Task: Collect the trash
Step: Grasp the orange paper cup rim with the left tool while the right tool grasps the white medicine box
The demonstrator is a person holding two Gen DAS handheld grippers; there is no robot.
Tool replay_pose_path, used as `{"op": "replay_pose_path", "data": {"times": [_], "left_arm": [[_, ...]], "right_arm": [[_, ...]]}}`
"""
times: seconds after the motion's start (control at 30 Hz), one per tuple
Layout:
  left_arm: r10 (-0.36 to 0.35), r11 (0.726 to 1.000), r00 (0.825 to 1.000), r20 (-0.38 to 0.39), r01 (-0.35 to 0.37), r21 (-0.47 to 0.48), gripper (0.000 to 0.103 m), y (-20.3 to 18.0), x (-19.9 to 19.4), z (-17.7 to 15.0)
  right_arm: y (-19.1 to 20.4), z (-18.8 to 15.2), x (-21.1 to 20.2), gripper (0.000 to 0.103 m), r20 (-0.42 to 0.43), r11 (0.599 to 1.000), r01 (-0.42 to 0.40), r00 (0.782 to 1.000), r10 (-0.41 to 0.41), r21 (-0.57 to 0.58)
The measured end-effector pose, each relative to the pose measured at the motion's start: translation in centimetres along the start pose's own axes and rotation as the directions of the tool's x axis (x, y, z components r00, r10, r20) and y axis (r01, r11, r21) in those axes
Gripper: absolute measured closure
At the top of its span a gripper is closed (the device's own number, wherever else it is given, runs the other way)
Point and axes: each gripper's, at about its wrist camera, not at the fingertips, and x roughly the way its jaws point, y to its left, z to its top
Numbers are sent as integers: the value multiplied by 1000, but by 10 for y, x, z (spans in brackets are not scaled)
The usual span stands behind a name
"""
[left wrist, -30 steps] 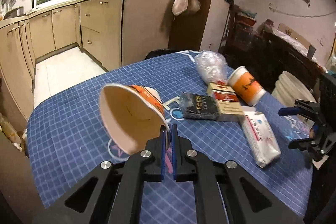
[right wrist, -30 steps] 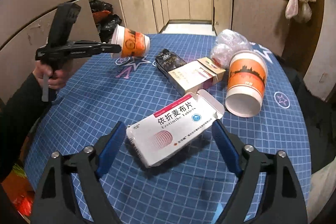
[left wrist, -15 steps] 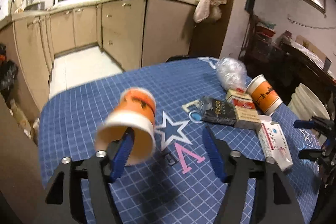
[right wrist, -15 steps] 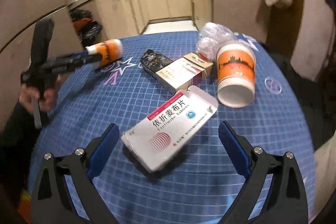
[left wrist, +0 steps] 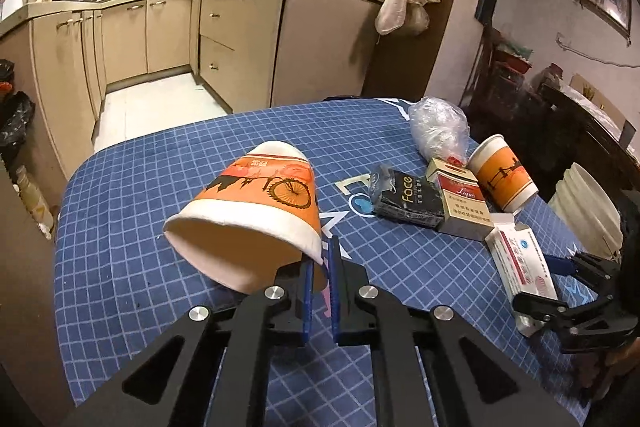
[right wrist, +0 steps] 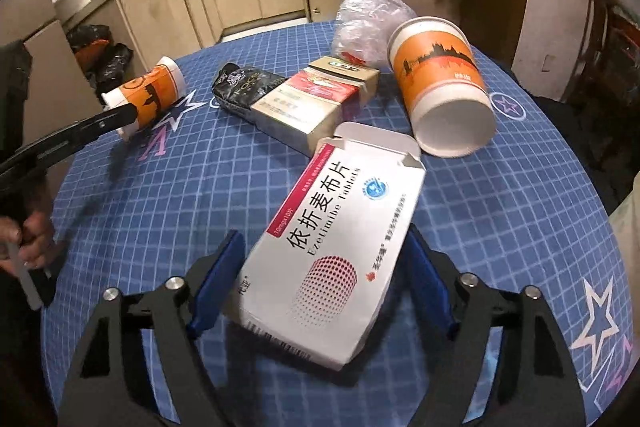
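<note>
Left gripper [left wrist: 320,267] pinches 1 paper cup [left wrist: 256,211] rim; right gripper [right wrist: 320,279] closing round tablet box [right wrist: 336,247] (prob. untouched).

I am looking at a round counter [right wrist: 168,211] covered in a blue cloth with a white grid and printed stars. Lying on it: a white tablet box [right wrist: 332,247] with one end flap open, a red-and-cream cigarette pack [right wrist: 316,103] touching a black crumpled packet [right wrist: 244,93], a crumpled clear plastic bag [right wrist: 366,23] at the far side, and an orange paper cup [right wrist: 440,87] lying on its side, mouth facing me, just beside the tablet box.
</note>
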Motion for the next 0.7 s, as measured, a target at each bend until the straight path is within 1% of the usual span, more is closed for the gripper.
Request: {"op": "replay_pose_path", "data": {"times": [0.1,0.23,0.27,0.3,0.33,0.4,0.43,0.47,0.5,0.53,0.57,0.6,0.63,0.67,0.7], "left_arm": [[17,1000,1000,1,-17,-2,96,-5,-5,0],[42,999,999,9,-42,-21,96,-15,-19,-2],[48,998,999,12,-48,-31,96,-18,-24,-3],[53,998,998,16,-52,-42,96,-21,-28,-5],[58,997,998,21,-57,-56,96,-25,-34,-8],[69,995,997,27,-66,-72,96,-33,-43,-12],[83,994,996,30,-80,-74,96,-39,-47,-15],[91,993,995,32,-88,-74,96,-42,-50,-17],[98,993,995,33,-95,-75,96,-45,-51,-18],[104,992,994,27,-101,-76,96,-47,-51,-20],[110,991,994,21,-108,-81,96,-48,-50,-21],[117,989,993,13,-115,-91,96,-47,-48,-21],[119,988,993,4,-118,-102,96,-46,-45,-22],[126,987,992,0,-125,-103,96,-47,-43,-22],[136,985,991,-7,-136,-102,96,-48,-40,-22]], "right_arm": [[-15,-14,-13,35,-13,997,-72,997,71,-22],[-30,-23,-29,43,-23,990,-136,991,135,-39],[-33,-24,-35,75,-8,990,-132,991,132,-49],[-36,-23,-39,84,-7,990,-133,991,133,-53],[-41,-22,-41,84,-22,986,-161,987,160,-45],[-39,-22,-37,84,-80,979,-194,979,189,-66],[-45,-22,-39,82,-79,981,-187,980,184,-41],[-46,-22,-40,79,-75,981,-191,979,188,-35],[-45,-23,-39,79,-80,978,-204,976,201,-39],[-43,-26,-36,71,-99,972,-230,969,225,-38],[-44,-28,-35,52,-104,969,-245,965,241,-19],[-45,-30,-36,44,-96,961,-275,956,276,19],[-44,-30,-38,22,-95,961,-271,957,274,48],[-42,-31,-40,5,-90,967,-241,964,248,84],[-36,-32,-40,5,-84,975,-208,973,215,81]]}}
